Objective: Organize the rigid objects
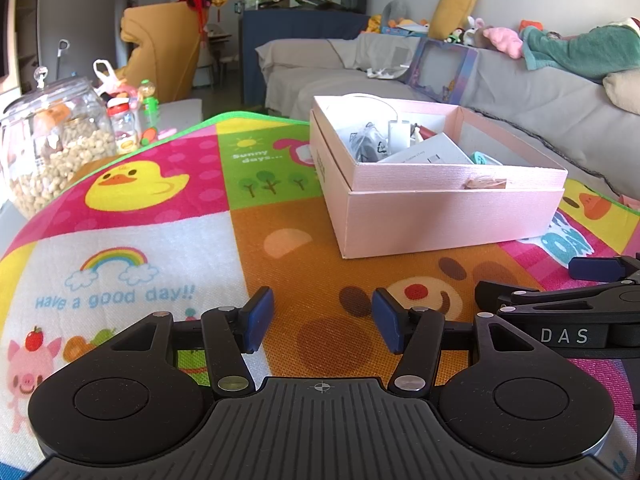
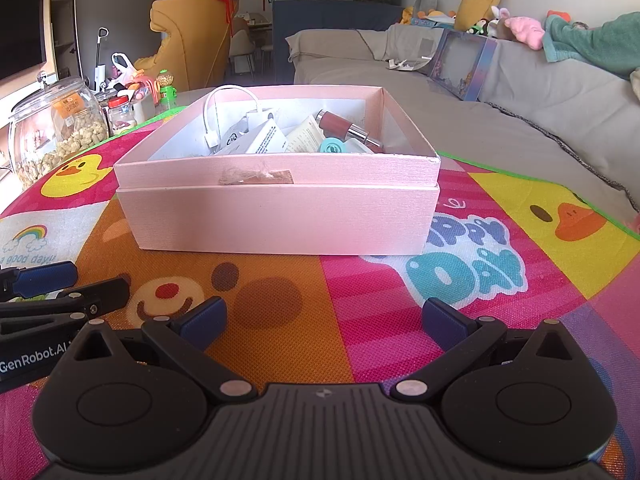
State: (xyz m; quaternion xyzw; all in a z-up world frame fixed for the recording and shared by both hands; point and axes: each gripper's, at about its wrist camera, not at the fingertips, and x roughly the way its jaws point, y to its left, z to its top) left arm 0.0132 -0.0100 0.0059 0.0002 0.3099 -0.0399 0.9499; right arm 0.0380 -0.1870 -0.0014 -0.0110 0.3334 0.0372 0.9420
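A pink cardboard box [image 1: 448, 216] [image 2: 280, 216] stands on the colourful cartoon mat [image 1: 168, 216] [image 2: 400, 320]. Inside it lie a white cable [image 2: 224, 98], white cartons [image 2: 264, 140], a red-brown lipstick [image 2: 348, 126], a teal round thing [image 2: 331, 146] and a grey packet [image 1: 368, 142]. My left gripper [image 1: 323, 325] is open and empty, low over the mat, short of the box's left corner. My right gripper [image 2: 323, 322] is open wider, empty, facing the box's front wall. Each gripper shows at the edge of the other's view.
A glass jar of nuts [image 1: 52, 148] [image 2: 56, 132], a small red-lidded jar [image 1: 125, 124] and toys stand at the mat's left edge. A grey sofa [image 1: 520, 92] with plush toys and a purple window box [image 1: 444, 68] runs behind and to the right.
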